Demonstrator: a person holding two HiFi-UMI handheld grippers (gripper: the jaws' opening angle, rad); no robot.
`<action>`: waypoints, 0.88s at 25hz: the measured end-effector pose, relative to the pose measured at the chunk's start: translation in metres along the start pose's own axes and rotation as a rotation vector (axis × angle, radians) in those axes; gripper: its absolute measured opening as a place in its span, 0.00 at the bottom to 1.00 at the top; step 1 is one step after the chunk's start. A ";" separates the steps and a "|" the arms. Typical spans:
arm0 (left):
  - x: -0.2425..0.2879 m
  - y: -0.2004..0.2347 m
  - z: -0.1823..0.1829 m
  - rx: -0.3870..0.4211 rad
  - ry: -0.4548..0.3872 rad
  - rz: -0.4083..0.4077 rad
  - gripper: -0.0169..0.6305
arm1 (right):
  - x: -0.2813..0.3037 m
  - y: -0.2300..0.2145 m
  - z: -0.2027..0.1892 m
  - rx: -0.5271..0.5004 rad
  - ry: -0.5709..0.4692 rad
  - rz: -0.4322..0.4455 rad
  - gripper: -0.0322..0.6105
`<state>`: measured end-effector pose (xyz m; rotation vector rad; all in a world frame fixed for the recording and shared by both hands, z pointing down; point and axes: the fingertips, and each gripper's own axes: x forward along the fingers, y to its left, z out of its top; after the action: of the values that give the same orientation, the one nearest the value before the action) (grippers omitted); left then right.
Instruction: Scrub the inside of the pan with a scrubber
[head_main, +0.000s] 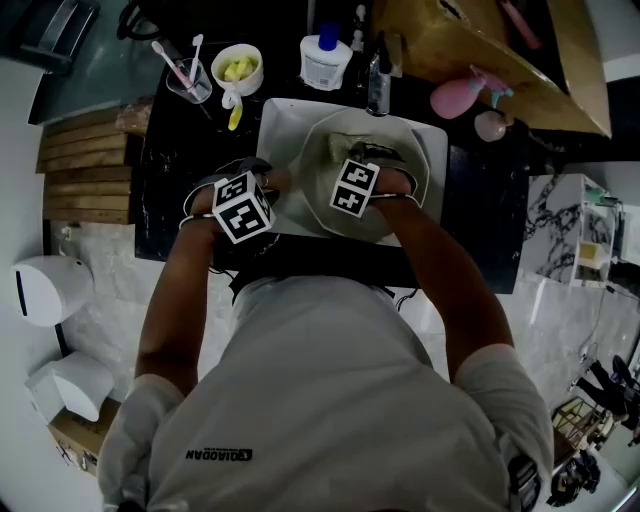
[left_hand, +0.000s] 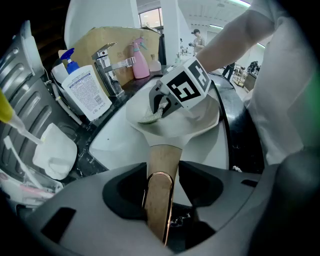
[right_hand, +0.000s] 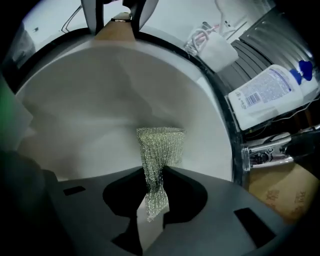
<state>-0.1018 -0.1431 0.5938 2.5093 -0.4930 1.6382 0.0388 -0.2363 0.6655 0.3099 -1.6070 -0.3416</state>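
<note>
A white pan lies in the sink, tilted up toward me. Its tan handle runs back between the jaws of my left gripper, which is shut on it; in the head view that gripper sits at the pan's left edge. My right gripper is shut on a silvery mesh scrubber, whose free end rests against the pan's white inner wall. From the left gripper view, the right gripper reaches into the pan bowl with the scrubber hanging from it.
Behind the sink stand a faucet, a white soap bottle with a blue cap and a pink spray bottle. A bowl of yellow pieces and a glass of toothbrushes sit back left. A dish rack flanks the sink.
</note>
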 end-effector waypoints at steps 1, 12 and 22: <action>0.000 0.000 0.000 0.000 0.000 -0.001 0.35 | 0.000 0.001 0.004 -0.009 -0.013 -0.004 0.21; 0.000 0.000 0.000 -0.002 0.001 -0.003 0.35 | 0.006 0.012 0.017 -0.056 -0.084 0.013 0.21; 0.000 -0.001 0.000 0.000 0.001 0.000 0.35 | -0.001 0.032 0.015 -0.118 -0.111 0.083 0.21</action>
<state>-0.1017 -0.1425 0.5941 2.5082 -0.4934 1.6393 0.0243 -0.2059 0.6771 0.1360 -1.6960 -0.3941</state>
